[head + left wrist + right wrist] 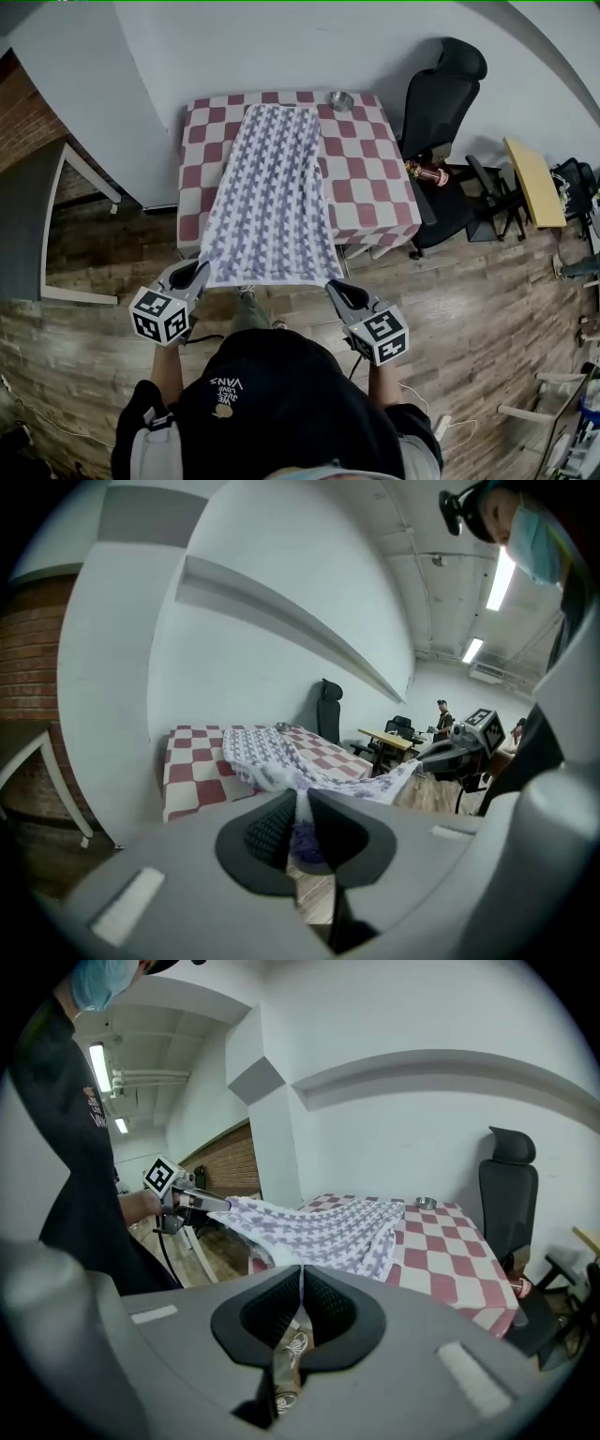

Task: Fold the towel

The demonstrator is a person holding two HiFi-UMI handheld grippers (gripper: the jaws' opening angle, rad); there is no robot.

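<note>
Towel, near corners hidden inside left gripper, right gripper

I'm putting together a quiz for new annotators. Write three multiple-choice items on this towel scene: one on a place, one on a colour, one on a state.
1. Where does the small metal bowl stand?
A) at the far edge of the table, just right of the far end of the towel
B) on the towel's middle
C) at the table's near edge

2. The cloth covering the table is checked in:
A) blue and white
B) red and white
C) green and yellow

3. The left hand-held gripper and right hand-held gripper are:
A) both open above the towel
B) each shut on a near corner of the towel
C) one shut, one empty

Answers:
1 A, the head view shows the bowl by the wall-side edge.
2 B, red and white squares show on both sides of the towel.
3 B, each gripper view shows fabric pinched between closed jaws.
</note>
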